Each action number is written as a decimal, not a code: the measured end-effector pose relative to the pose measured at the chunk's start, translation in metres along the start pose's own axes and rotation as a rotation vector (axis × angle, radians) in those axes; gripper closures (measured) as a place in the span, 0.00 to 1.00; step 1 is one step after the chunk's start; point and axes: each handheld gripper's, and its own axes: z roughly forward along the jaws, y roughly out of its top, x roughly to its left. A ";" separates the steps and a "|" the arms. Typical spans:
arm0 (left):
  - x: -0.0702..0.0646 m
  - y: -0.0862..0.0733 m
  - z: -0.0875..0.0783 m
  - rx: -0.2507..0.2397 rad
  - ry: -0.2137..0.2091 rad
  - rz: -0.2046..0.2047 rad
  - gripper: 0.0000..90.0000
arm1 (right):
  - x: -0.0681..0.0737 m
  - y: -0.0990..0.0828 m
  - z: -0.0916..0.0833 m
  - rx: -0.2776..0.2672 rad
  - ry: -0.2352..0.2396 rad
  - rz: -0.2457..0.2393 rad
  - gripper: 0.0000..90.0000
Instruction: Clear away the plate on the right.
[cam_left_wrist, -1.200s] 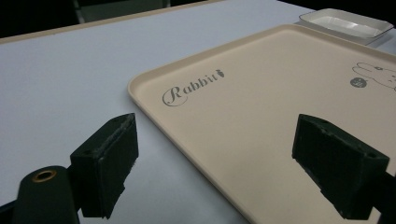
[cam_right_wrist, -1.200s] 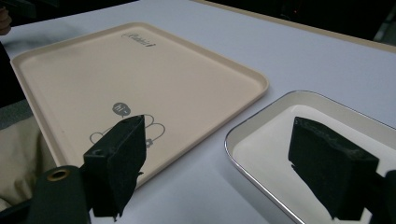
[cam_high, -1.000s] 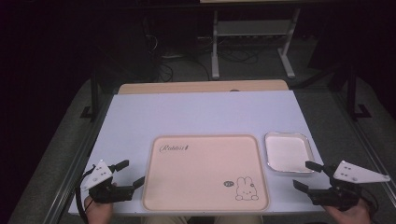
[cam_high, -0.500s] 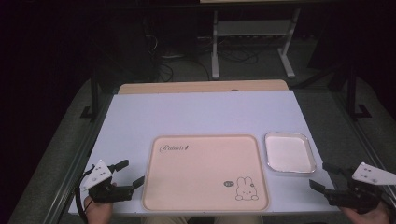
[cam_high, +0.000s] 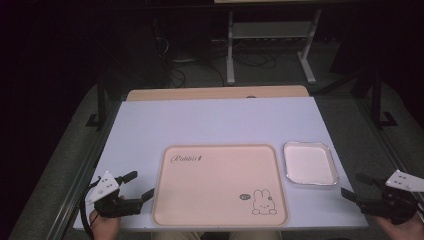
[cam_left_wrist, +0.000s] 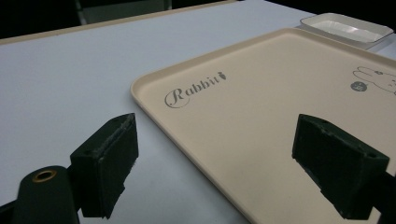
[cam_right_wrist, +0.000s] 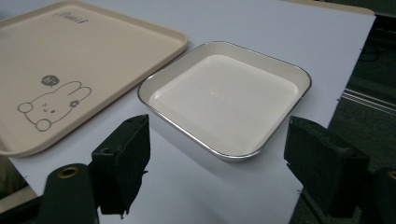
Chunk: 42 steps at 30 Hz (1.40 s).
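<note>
The right gripper (cam_high: 356, 186) has its two black jaws spread wide, and nothing is between them. In the right gripper view the jaws point straight at the little white dish (cam_right_wrist: 229, 95), which sits on the table just ahead of them. The dish has a shiny rim and is bare inside. It rests just beside the right edge of the big tray (cam_high: 220, 182), close to it but I cannot tell if they touch.

The left gripper (cam_high: 140, 185) also has its jaws wide apart and holds nothing. In the left gripper view the near left edge of the tray (cam_left_wrist: 261, 116) runs between the two jaws, but they are not pinching it.

It looks like the start of the job: both hands are waiting by the near edge of the table (cam_high: 215, 120) and nothing has been picked up yet. I think the next move is for the right gripper to go forward, slip one jaw over the dish rim, and close gently.

The tray has a bunny drawing (cam_high: 262, 202) and the word "Rabbit" on it. Nothing stands in the way of either gripper. The dish rim is low and smooth, so it could slip
</note>
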 end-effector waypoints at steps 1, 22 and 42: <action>0.000 0.000 0.000 -0.001 -0.001 0.000 0.16 | -0.002 0.000 0.000 0.004 -0.003 0.003 0.25; 0.001 0.000 -0.001 -0.005 0.001 -0.004 0.16 | -0.035 0.018 0.019 0.078 -0.027 0.073 0.36; 0.001 0.000 -0.001 -0.009 0.001 -0.008 0.16 | -0.057 0.035 0.050 0.208 -0.041 0.204 0.53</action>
